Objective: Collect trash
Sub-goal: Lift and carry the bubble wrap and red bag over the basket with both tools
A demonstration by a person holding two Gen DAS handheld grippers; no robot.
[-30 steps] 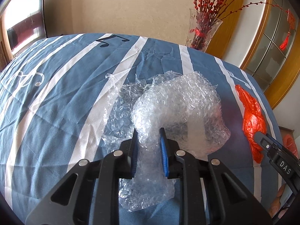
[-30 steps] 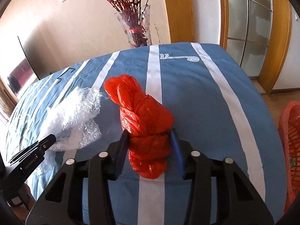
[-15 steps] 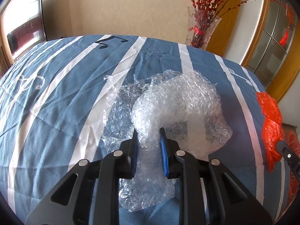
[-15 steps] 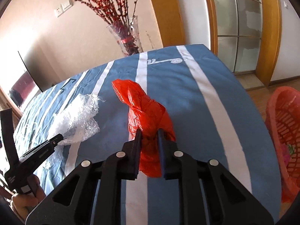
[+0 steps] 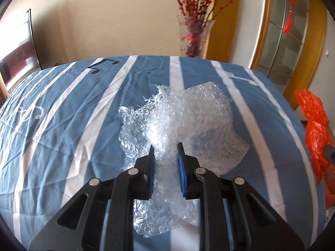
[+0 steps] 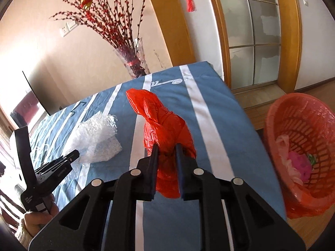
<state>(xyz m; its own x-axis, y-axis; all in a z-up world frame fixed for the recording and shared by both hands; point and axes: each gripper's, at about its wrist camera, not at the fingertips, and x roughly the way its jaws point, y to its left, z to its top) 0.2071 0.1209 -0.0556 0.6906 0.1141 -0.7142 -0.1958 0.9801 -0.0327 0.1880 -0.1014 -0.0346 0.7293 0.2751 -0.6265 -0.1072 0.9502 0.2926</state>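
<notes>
While illegible, small print on left gripper [image 6: 71,158].

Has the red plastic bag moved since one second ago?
Yes. The red plastic bag, clamped in the right gripper, has left the bed cover and shifted right, toward the red basket.

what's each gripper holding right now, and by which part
Left gripper pinches the bubble wrap at its near, narrow fold. Right gripper clamps the red plastic bag near its lower end.
</notes>
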